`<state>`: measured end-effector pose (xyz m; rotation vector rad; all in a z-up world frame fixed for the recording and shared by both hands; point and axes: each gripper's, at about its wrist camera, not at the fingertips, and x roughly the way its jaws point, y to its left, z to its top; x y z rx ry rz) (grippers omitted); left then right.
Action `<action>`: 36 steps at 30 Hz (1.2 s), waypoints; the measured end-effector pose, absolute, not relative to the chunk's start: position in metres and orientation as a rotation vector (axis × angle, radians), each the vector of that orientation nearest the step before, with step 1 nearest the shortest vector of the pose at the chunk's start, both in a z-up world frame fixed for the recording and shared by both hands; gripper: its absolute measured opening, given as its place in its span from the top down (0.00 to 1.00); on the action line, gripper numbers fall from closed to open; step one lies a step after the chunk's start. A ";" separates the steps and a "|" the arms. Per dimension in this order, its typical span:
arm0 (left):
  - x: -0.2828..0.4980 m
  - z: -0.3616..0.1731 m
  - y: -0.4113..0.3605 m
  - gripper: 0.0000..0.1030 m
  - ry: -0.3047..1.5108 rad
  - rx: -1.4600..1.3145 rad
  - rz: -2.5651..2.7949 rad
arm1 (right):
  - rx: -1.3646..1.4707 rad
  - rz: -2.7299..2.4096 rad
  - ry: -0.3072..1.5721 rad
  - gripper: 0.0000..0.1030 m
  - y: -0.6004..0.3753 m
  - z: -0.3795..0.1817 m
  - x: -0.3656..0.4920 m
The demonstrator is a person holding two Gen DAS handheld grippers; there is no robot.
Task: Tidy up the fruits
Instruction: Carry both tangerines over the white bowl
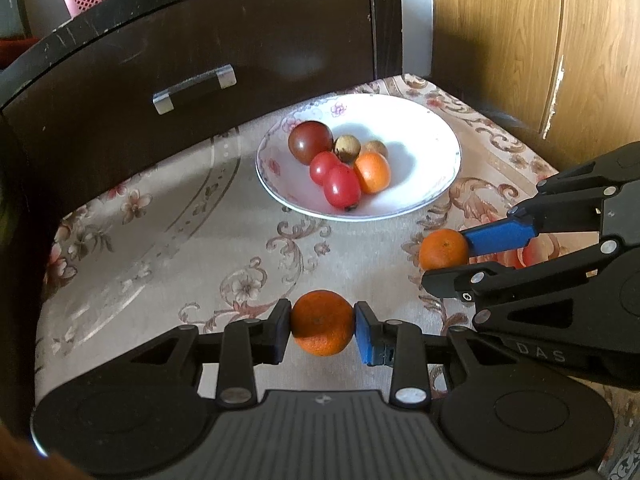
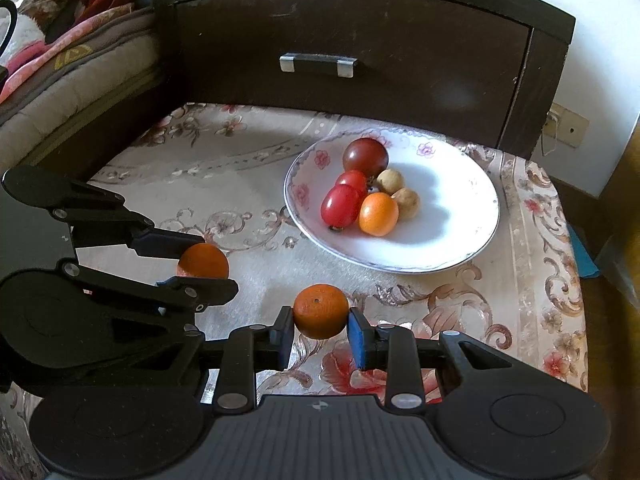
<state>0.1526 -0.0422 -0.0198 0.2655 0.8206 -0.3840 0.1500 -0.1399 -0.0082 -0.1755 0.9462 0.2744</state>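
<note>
Two tangerines are gripped, one in each gripper, low over the floral cloth (image 1: 168, 240). My left gripper (image 1: 322, 324) is shut on a tangerine (image 1: 322, 312), which shows again in the right wrist view as the left tangerine (image 2: 203, 261) inside the left gripper (image 2: 206, 265). My right gripper (image 2: 320, 320) is shut on the other tangerine (image 2: 321, 308), seen from the left wrist as the right tangerine (image 1: 443, 249) in the right gripper (image 1: 446, 259). Beyond both lies a white plate (image 1: 420, 160) (image 2: 448, 220) holding a dark tomato (image 1: 310, 141), two red cherry tomatoes, a small orange fruit and two tan fruits.
A dark wooden cabinet (image 1: 240, 40) with a metal drawer handle (image 2: 318, 65) stands right behind the plate. A wooden door (image 1: 520, 40) is at the right. Folded bedding (image 2: 72, 64) lies to the left. The cloth's right edge (image 2: 576, 280) drops off near the plate.
</note>
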 end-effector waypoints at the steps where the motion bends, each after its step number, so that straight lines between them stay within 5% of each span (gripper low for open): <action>1: 0.153 -0.019 -0.042 0.60 0.818 0.265 -0.383 | -0.174 0.273 0.943 0.76 -0.140 -0.007 0.150; 36: 0.238 -0.008 -0.072 0.61 0.732 0.246 -0.344 | -0.097 0.168 0.862 0.76 -0.178 -0.011 0.228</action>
